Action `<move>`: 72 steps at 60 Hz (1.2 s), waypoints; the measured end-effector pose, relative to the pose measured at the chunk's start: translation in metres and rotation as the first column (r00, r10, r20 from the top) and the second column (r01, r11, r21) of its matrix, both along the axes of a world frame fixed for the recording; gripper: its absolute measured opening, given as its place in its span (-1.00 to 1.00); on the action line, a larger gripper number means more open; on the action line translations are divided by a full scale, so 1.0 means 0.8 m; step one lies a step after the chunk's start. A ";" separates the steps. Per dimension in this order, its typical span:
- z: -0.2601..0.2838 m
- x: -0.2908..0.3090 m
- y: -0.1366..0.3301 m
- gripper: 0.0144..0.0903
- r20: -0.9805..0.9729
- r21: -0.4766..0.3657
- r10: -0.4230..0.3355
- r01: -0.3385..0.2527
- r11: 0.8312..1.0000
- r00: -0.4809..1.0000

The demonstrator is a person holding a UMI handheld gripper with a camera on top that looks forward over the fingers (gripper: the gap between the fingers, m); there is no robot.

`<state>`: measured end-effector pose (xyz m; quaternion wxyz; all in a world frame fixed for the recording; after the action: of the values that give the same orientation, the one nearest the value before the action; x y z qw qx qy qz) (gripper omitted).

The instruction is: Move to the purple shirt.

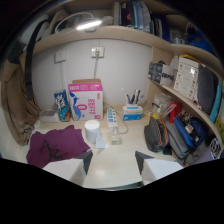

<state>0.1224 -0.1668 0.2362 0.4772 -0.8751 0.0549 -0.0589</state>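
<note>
Hovering over the worktop [117,160], the gripper [114,161] has its fingers spread apart and empty. The purple shirt [56,145] lies crumpled to their left, beside the white roll [92,132]. Swinging left and slightly forward, clear of that roll, should bring the fingers squarely over the cloth.

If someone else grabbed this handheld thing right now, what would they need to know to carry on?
Claw: open, holding nothing, over bare desk.
Purple shirt: lying crumpled on the desk, ahead of the claw and off toward its left finger, near the hanging curtain.
White roll: stands just beyond the fingers, beside the shirt.
Done: shirt is in sight.
Left: swing the claw left and forward until the shirt sits between the fingers.
</note>
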 end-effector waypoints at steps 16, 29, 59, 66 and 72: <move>-0.007 -0.007 0.003 0.92 0.000 0.001 0.004 -0.004 1.000 1.000; -0.048 -0.071 -0.002 0.92 -0.010 0.008 0.071 -0.071 0.997 0.997; -0.206 -0.348 0.036 0.92 -0.111 -0.056 0.358 -0.366 0.929 0.927; -0.222 -0.381 0.073 0.92 -0.106 -0.056 0.361 -0.368 0.928 0.927; -0.231 -0.393 0.115 0.91 -0.072 -0.048 0.346 -0.349 0.936 0.936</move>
<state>-0.1920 -0.0750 0.0514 0.4517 -0.8863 -0.0876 0.0521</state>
